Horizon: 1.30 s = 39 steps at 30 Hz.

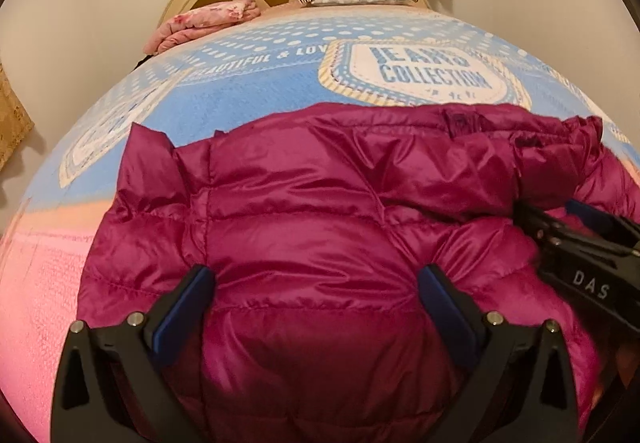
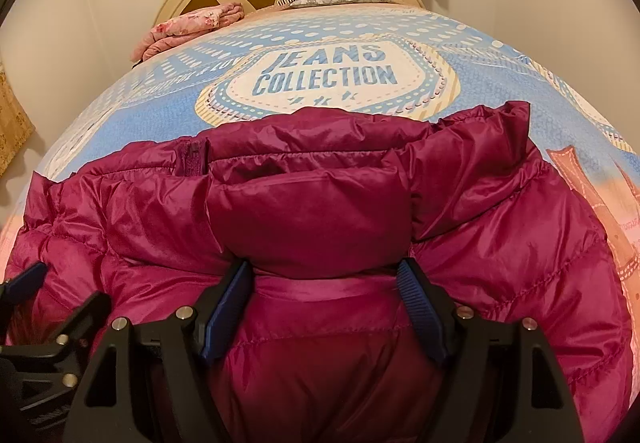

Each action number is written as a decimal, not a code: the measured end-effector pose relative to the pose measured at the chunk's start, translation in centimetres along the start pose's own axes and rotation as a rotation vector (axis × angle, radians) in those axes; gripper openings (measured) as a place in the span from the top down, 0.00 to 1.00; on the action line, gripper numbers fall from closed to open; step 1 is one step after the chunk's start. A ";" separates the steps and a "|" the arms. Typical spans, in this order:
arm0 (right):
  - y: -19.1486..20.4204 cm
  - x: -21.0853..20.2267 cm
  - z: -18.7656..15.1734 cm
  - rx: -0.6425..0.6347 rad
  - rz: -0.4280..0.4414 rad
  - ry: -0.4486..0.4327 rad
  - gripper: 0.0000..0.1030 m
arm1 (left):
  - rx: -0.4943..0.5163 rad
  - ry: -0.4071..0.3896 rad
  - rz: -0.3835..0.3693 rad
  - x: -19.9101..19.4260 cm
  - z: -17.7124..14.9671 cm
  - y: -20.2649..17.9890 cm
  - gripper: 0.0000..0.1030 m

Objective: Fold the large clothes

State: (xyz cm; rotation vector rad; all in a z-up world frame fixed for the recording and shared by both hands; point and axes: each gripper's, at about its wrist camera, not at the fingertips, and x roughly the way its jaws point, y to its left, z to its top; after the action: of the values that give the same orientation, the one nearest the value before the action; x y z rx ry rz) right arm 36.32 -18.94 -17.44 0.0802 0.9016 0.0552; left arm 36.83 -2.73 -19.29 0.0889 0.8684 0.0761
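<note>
Fingers (image 1: pixel 200 295): both grippers spread wide, grasping nothing; right gripper (image 2: pixel 324 283) straddles jacket (image 2: pixel 320 211) sleeve fold, apparently pressing it flat on bed (image 2: pixel 140 115).

- The bedspread (image 2: pixel 160 115) has a big white badge (image 2: pixel 326 77) printed with "JEANS COLLECTION" in blue caps, clearest from the right wrist view.
- Left of that badge there's a curved line of white lettering (image 1: pixel 256 61), partly cut off. I can make out "…AUTIFUL & LOV…".
- The right gripper (image 1: pixel 560 211) body says "DAS" in pale letters, seen from the left wrist view.
</note>
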 end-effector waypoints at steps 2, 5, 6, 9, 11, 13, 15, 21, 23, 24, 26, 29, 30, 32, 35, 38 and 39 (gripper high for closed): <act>0.0 0.0 0.0 -0.001 -0.002 0.000 0.26 | -0.003 0.005 0.000 0.3 0.0 0.1 0.00; 0.1 0.0 0.0 -0.003 -0.006 -0.001 0.26 | 0.005 0.005 0.013 0.2 -0.3 -0.3 0.00; 0.2 0.0 0.0 -0.004 -0.007 -0.001 0.26 | 0.007 0.005 0.015 0.2 -0.3 -0.4 0.00; 0.2 0.0 0.0 -0.007 -0.012 -0.001 0.26 | 0.010 0.005 0.025 0.4 -0.3 -0.5 0.00; 0.2 0.0 0.0 -0.008 -0.014 -0.001 0.26 | 0.006 0.005 0.021 0.4 -0.3 -0.5 0.00; 0.2 0.0 0.0 -0.007 -0.012 -0.001 0.26 | 0.000 0.007 0.014 0.6 -0.2 -0.5 0.00; 0.2 0.0 0.0 -0.006 -0.012 -0.003 0.26 | -0.001 0.007 0.013 0.6 -0.2 -0.5 0.00; 0.2 0.0 0.0 -0.008 -0.013 -0.005 0.26 | -0.037 0.018 -0.032 -0.7 0.1 1.0 0.00; 0.2 0.0 -0.1 -0.006 -0.010 -0.007 0.26 | -0.072 -0.007 -0.042 -2.3 -0.2 2.4 0.00; 0.2 0.0 -0.1 -0.006 -0.010 -0.007 0.26 | -0.101 -0.034 -0.057 -3.8 -0.4 3.6 0.00; 0.2 0.0 -0.1 -0.008 -0.013 -0.007 0.26 | -0.125 -0.080 -0.069 -5.6 -0.8 5.3 0.00; 0.1 0.0 -0.1 -0.007 -0.011 -0.008 0.26 | -0.157 -0.123 -0.035 -7.2 -1.5 8.9 0.00; 0.1 -0.1 -0.1 -0.006 -0.010 -0.009 0.26 | -0.183 -0.126 -0.039 -7.3 -1.9 10.5 0.00; 0.1 -0.1 -0.1 -0.006 -0.009 -0.011 0.26 | -0.213 -0.100 -0.051 -6.3 -2.5 12.4 0.00; 0.0 -0.3 -0.2 -0.001 -0.001 -0.015 0.26 | -0.280 -0.022 -0.117 -3.5 -3.7 14.4 0.00; 0.3 -0.6 -0.1 -0.020 -0.017 -0.004 0.26 | -0.344 0.034 -0.222 -1.4 -4.5 15.5 0.00; 0.5 -0.8 -0.1 -0.029 -0.025 0.000 0.26 | -0.344 0.036 -0.258 -1.2 -4.6 15.7 0.00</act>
State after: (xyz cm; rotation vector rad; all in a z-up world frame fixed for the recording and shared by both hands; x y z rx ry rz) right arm 35.75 -18.50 -16.81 0.0424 0.9013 0.0453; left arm 32.05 12.91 -19.58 -0.3467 0.8849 -0.0150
